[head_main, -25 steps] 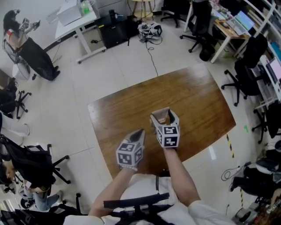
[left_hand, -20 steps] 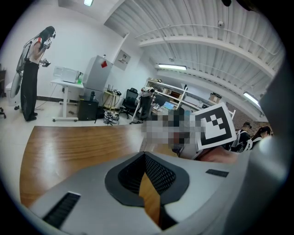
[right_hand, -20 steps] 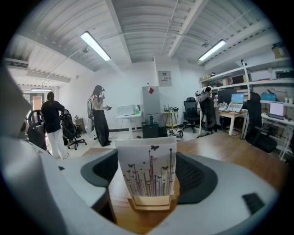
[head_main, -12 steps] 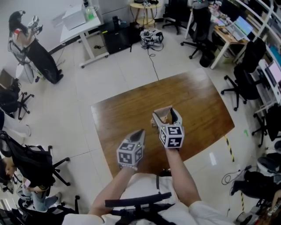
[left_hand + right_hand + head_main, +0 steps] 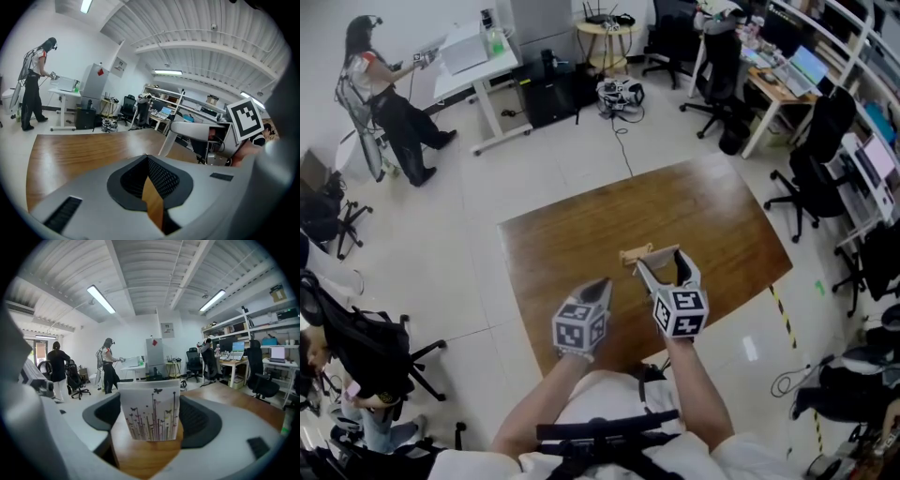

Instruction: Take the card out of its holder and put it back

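A white card [image 5: 150, 414] printed with stems and butterflies stands upright between my right gripper's [image 5: 150, 399] jaws, its side edges pressed by the pads, with bare table beneath it. In the head view the right gripper [image 5: 664, 255] hovers over the wooden table [image 5: 572, 234], just right of the small pale wooden card holder [image 5: 634, 254]; the card [image 5: 666, 249] shows there only as a thin pale strip. My left gripper [image 5: 601, 281] hangs lower left of the holder, its jaws brought to a point with nothing in them. The left gripper [image 5: 145, 157] sees the right gripper [image 5: 206, 136] to its right.
The table's near edge [image 5: 609, 361] is just under both grippers. Office chairs [image 5: 811, 173] and desks [image 5: 778, 80] stand to the right, another chair [image 5: 375, 361] to the left. A person [image 5: 380, 103] stands by a white desk [image 5: 473, 52] far upper left.
My right gripper has drawn back toward me and to the right, off the holder, which now shows uncovered. The left gripper has barely moved. A person has come into view at upper left.
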